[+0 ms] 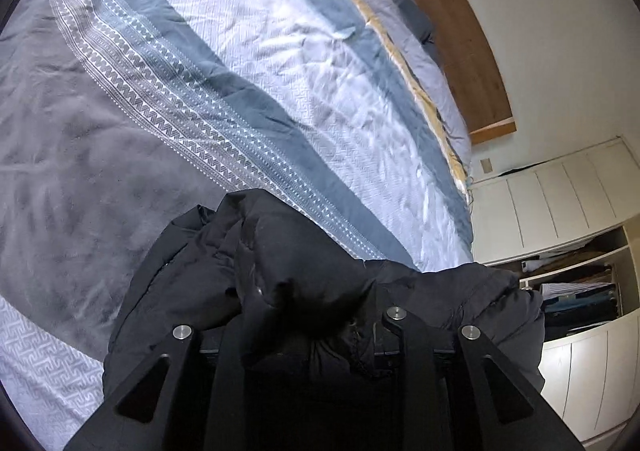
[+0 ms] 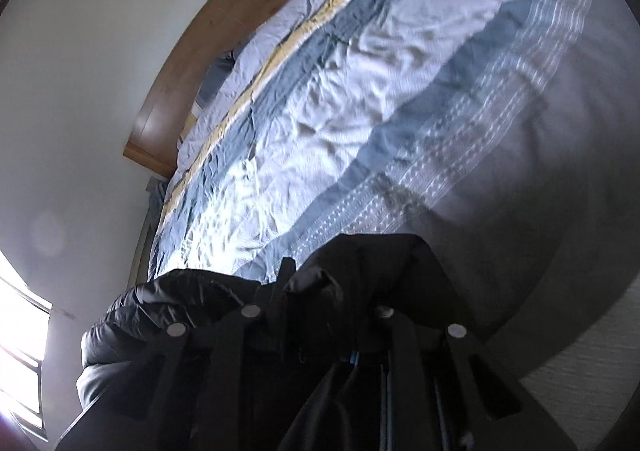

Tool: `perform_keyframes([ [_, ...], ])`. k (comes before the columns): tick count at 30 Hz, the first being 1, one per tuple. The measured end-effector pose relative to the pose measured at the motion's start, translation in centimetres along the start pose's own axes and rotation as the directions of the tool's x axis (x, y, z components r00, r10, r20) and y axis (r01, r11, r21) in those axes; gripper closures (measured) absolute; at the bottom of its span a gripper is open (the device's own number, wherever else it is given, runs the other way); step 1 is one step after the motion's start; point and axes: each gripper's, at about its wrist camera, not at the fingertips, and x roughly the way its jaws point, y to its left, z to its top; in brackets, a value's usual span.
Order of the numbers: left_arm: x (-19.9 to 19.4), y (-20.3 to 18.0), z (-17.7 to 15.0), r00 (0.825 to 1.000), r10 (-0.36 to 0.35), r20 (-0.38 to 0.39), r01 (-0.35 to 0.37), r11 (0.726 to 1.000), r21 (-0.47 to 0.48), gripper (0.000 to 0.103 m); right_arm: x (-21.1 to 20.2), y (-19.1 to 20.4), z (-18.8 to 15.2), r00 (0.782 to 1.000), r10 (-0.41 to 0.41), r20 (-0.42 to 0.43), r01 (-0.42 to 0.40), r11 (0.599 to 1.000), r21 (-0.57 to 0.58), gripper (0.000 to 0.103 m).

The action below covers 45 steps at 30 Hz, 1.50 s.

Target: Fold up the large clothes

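A black puffy jacket (image 1: 288,251) is bunched over my left gripper (image 1: 316,315), which is shut on its fabric and holds it above the bed. The same black jacket (image 2: 360,271) drapes over my right gripper (image 2: 316,303), which is also shut on it. The fingertips of both grippers are hidden under the fabric. The jacket hangs between the two grippers, lifted off the duvet.
A bed with a striped blue, white and grey duvet (image 1: 240,71) fills both views. A wooden headboard (image 1: 460,31) stands at the far end. A white wardrobe with open shelves of folded clothes (image 1: 576,291) stands to the right. A bright window (image 2: 20,331) is at left.
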Motion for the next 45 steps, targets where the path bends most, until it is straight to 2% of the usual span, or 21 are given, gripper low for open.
perform_keyframes([
  [2, -0.6, -0.4, 0.1, 1.000, -0.007, 0.000, 0.007, 1.000, -0.007, 0.073, -0.5, 0.1, 0.2, 1.000, 0.021, 0.006, -0.021, 1.000, 0.008, 0.070],
  [4, -1.7, -0.9, 0.2, 0.999, -0.048, 0.021, 0.049, 0.998, -0.025, 0.058, -1.6, 0.4, 0.5, 0.997, 0.064, 0.035, -0.065, 0.998, 0.018, 0.054],
  [5, -2.6, -1.3, 0.3, 0.996, -0.078, 0.037, 0.080, 0.996, -0.034, 0.046, -2.3, 0.7, 0.6, 0.995, 0.088, 0.052, -0.089, 0.996, 0.020, 0.036],
  [6, -3.7, -1.8, 0.5, 0.994, -0.097, 0.057, 0.099, 0.995, -0.031, 0.041, -3.2, 1.2, 0.9, 0.993, 0.097, 0.074, -0.098, 0.995, 0.014, 0.026],
  [9, -6.5, -3.6, 1.0, 0.991, -0.092, 0.099, 0.093, 0.996, -0.003, 0.034, -6.0, 2.9, 1.7, 0.990, 0.089, 0.109, -0.086, 0.996, -0.033, 0.026],
  [13, -10.6, -7.1, 0.6, 0.987, 0.012, 0.158, -0.032, 0.992, 0.124, 0.032, -10.0, 6.5, 1.4, 0.989, 0.058, 0.135, -0.037, 0.988, -0.152, 0.026],
  [16, -12.6, -9.8, -1.0, 0.981, 0.070, 0.181, -0.111, 0.968, 0.223, 0.032, -11.6, 9.6, -0.5, 0.991, 0.048, 0.123, -0.016, 0.968, -0.252, 0.026],
  [20, -12.1, -13.4, -4.9, 0.976, 0.138, 0.171, -0.194, 0.905, 0.378, 0.032, -11.8, 13.7, -4.6, 0.994, 0.050, 0.098, -0.010, 0.930, -0.368, 0.026],
  [23, -10.0, -15.6, -8.2, 0.981, 0.138, 0.138, -0.188, 0.860, 0.475, 0.032, -10.4, 16.3, -8.2, 0.996, 0.046, 0.071, -0.010, 0.898, -0.440, 0.026],
  [26, -6.3, -17.6, -10.7, 0.985, 0.150, 0.084, -0.171, 0.818, 0.550, 0.032, -7.5, 18.7, -11.5, 0.999, 0.003, 0.040, 0.019, 0.844, -0.536, 0.026],
  [29, -1.5, -18.8, -12.1, 0.982, 0.187, 0.033, -0.170, 0.784, 0.597, 0.032, -3.3, 19.9, -12.8, 0.999, -0.050, 0.000, 0.041, 0.816, -0.577, 0.026],
  [30, 0.3, -19.1, -12.2, 0.977, 0.211, 0.026, -0.183, 0.772, 0.608, 0.030, -1.3, 20.1, -13.0, 0.996, -0.088, -0.013, 0.063, 0.801, -0.595, 0.026],
  [33, 5.1, -19.8, -11.6, 0.944, 0.322, 0.066, -0.289, 0.716, 0.636, 0.024, 3.7, 19.8, -12.9, 0.979, -0.200, -0.034, 0.133, 0.759, -0.637, 0.024],
  [34, 6.3, -19.7, -10.9, 0.938, 0.341, 0.070, -0.305, 0.710, 0.635, 0.024, 5.1, 19.6, -12.3, 0.976, -0.218, -0.027, 0.151, 0.754, -0.639, 0.024],
  [38, 10.7, -19.3, -7.4, 0.917, 0.393, 0.059, -0.348, 0.720, 0.600, 0.018, 9.3, 18.8, -9.8, 0.968, -0.246, -0.050, 0.165, 0.772, -0.614, 0.024],
  [42, 14.0, -18.8, -5.4, 0.896, 0.439, 0.060, -0.387, 0.709, 0.589, 0.016, 12.9, 18.5, -8.3, 0.956, -0.287, -0.058, 0.190, 0.759, -0.623, 0.024],
  [45, 15.1, -18.3, -4.6, 0.894, 0.445, 0.049, -0.389, 0.719, 0.575, 0.014, 14.6, 18.2, -7.6, 0.952, -0.293, -0.088, 0.179, 0.766, -0.617, 0.024],
])
